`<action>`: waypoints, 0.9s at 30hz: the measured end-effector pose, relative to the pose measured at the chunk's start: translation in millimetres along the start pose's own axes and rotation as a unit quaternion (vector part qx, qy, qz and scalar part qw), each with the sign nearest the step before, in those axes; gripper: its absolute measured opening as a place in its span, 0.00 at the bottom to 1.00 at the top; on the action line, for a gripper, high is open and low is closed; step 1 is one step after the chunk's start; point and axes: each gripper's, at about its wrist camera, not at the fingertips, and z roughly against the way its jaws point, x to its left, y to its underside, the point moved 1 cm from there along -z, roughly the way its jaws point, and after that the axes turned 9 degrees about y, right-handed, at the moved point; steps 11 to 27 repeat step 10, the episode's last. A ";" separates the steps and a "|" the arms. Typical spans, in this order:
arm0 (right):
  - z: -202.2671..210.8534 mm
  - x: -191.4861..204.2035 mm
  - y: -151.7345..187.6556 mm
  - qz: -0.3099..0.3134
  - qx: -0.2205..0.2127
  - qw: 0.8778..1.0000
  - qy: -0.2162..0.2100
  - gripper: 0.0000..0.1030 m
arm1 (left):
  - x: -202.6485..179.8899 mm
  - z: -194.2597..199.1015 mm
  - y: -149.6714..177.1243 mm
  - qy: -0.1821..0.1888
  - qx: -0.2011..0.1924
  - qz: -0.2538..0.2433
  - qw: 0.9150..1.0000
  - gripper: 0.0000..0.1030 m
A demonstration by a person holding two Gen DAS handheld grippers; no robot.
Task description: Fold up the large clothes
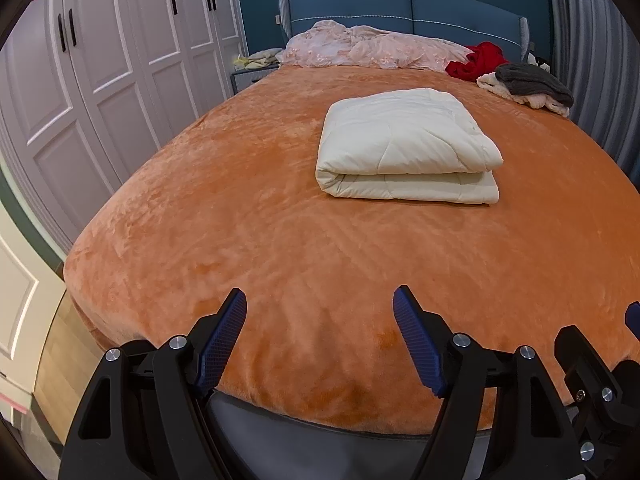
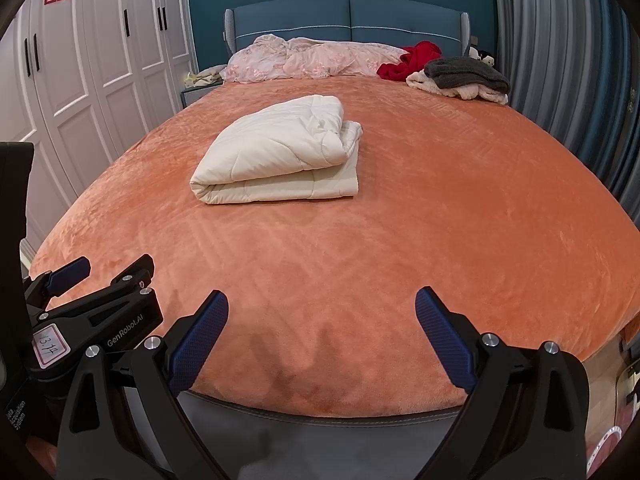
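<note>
A cream quilted comforter (image 1: 404,146) lies folded into a thick rectangle on the orange plush bed cover (image 1: 260,240); it also shows in the right wrist view (image 2: 280,152), left of centre. My left gripper (image 1: 320,300) is open and empty over the foot edge of the bed, well short of the comforter. My right gripper (image 2: 322,300) is open and empty, also at the foot edge. The left gripper (image 2: 104,268) shows at the left of the right wrist view.
A pink floral duvet (image 2: 312,60) is bunched against the blue headboard (image 2: 348,16). A red garment (image 2: 416,60) and a grey and cream pile (image 2: 464,78) lie at the far right corner. White wardrobes (image 1: 100,80) stand on the left, grey curtains (image 2: 560,60) on the right.
</note>
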 end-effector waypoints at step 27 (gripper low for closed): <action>2.7 4.4 1.0 -0.002 0.001 1.000 0.002 0.90 | 2.2 -1.4 -1.0 0.006 0.006 0.001 1.000 0.69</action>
